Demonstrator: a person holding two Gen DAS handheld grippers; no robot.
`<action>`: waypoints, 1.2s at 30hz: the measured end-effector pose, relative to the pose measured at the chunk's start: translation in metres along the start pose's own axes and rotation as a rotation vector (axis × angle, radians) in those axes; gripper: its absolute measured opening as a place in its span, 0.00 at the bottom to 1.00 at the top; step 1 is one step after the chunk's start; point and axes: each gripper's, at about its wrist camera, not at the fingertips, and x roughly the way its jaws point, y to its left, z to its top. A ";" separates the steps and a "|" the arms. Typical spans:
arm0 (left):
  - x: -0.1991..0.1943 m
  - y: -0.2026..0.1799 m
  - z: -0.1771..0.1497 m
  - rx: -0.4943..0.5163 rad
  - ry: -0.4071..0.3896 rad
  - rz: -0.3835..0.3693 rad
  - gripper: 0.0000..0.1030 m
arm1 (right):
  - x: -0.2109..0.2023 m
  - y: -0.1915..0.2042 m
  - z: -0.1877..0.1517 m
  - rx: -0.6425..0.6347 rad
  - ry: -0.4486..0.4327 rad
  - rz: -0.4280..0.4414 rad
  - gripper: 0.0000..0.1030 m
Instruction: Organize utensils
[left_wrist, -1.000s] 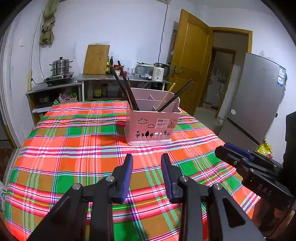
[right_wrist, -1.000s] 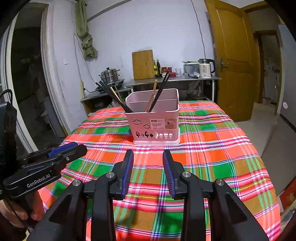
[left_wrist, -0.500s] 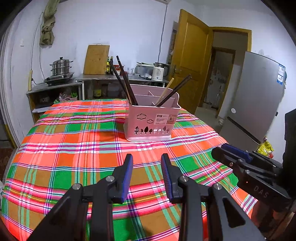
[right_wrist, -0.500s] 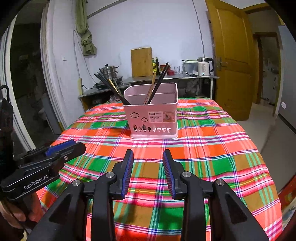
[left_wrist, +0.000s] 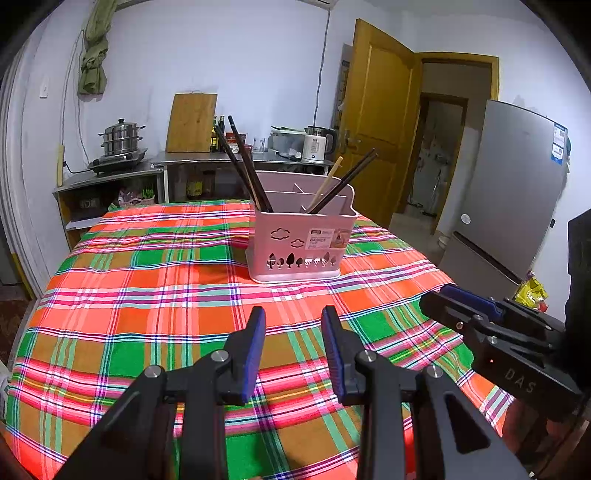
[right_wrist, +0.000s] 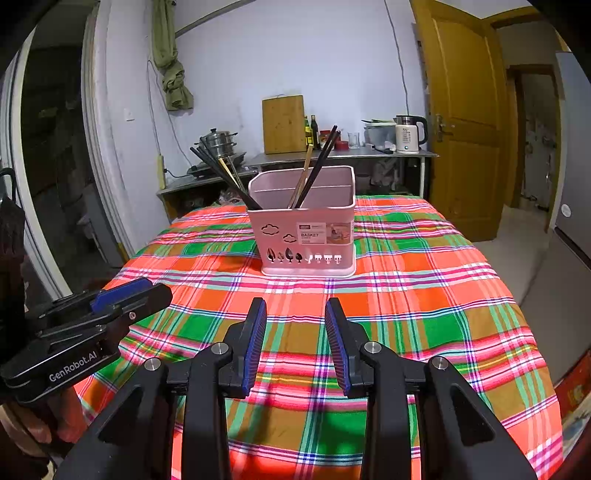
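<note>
A pink utensil basket (left_wrist: 301, 240) with compartments stands on the plaid tablecloth (left_wrist: 147, 295); it also shows in the right wrist view (right_wrist: 306, 236). Dark chopsticks (left_wrist: 243, 166) lean left in one compartment. A pale wooden chopstick (left_wrist: 327, 182) and dark chopsticks (left_wrist: 347, 181) lean right in another. My left gripper (left_wrist: 293, 325) is open and empty, above the cloth in front of the basket. My right gripper (right_wrist: 295, 317) is open and empty, also in front of the basket. Each gripper shows from the side in the other's view: the right one (left_wrist: 465, 306), the left one (right_wrist: 122, 295).
Behind the table a metal counter (left_wrist: 207, 158) holds a steamer pot (left_wrist: 120, 142), a cutting board (left_wrist: 190, 123), bottles and a kettle (left_wrist: 317, 146). A wooden door (left_wrist: 376, 122) and a grey fridge (left_wrist: 506, 192) stand to the right. The table edge curves round at the near side.
Both grippers have drawn back and lower from the basket, which now looks farther off. Both stay open and empty.
</note>
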 end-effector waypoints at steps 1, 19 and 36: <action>0.000 0.000 0.000 0.001 0.000 0.000 0.32 | 0.000 0.000 0.000 0.000 0.000 0.000 0.33; -0.001 -0.002 0.000 0.008 0.004 0.002 0.35 | -0.003 -0.001 0.000 0.001 0.001 -0.001 0.33; -0.001 -0.001 -0.001 0.009 0.001 0.006 0.39 | -0.005 -0.002 -0.002 -0.001 0.003 -0.005 0.33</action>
